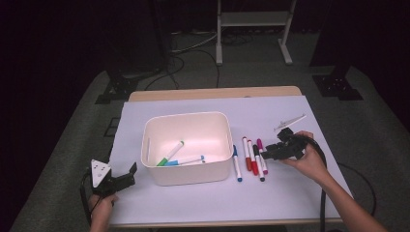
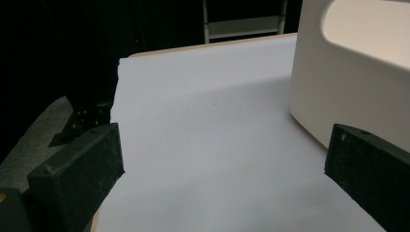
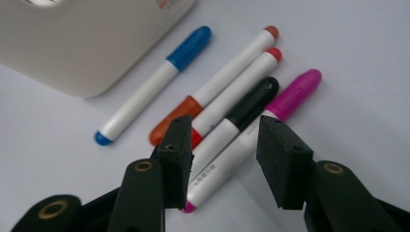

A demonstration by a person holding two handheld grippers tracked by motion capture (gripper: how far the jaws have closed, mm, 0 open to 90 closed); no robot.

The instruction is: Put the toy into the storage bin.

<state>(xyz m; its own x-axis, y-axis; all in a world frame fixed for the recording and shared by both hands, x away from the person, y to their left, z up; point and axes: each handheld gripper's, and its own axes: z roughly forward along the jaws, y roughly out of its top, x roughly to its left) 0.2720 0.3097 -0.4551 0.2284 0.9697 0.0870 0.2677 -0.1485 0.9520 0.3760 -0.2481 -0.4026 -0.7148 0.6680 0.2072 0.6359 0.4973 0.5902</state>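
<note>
1. Markers: five lie in a row on the white table cover [image 1: 290, 193], just right of the bin [image 1: 187, 181]; the right gripper [image 3: 222, 159] is over them with jaws released and apart, nothing pinched.
2. Between its jaws lies the magenta marker [image 3: 295, 92], and beside that the black marker [image 3: 251, 101]; whether the pads touch either, I cannot tell.
3. Outward from there: two red markers [image 3: 232, 72], side by side and touching; then the blue marker [image 3: 188, 48], set slightly apart, nearest the bin wall.
4. High view: right gripper [image 1: 270, 153] held in the person's right hand [image 1: 309, 162], at the right edge of the marker row.
5. Bin: white, open-topped; inside lie a green marker [image 1: 170, 153] and a light blue marker [image 1: 186, 160], both tilted.
6. Left gripper [image 1: 126, 178]: jaws wide and empty; hovers near the bin's left front corner, apart from it; left hand [image 1: 101, 203] at the table's near edge.
</note>
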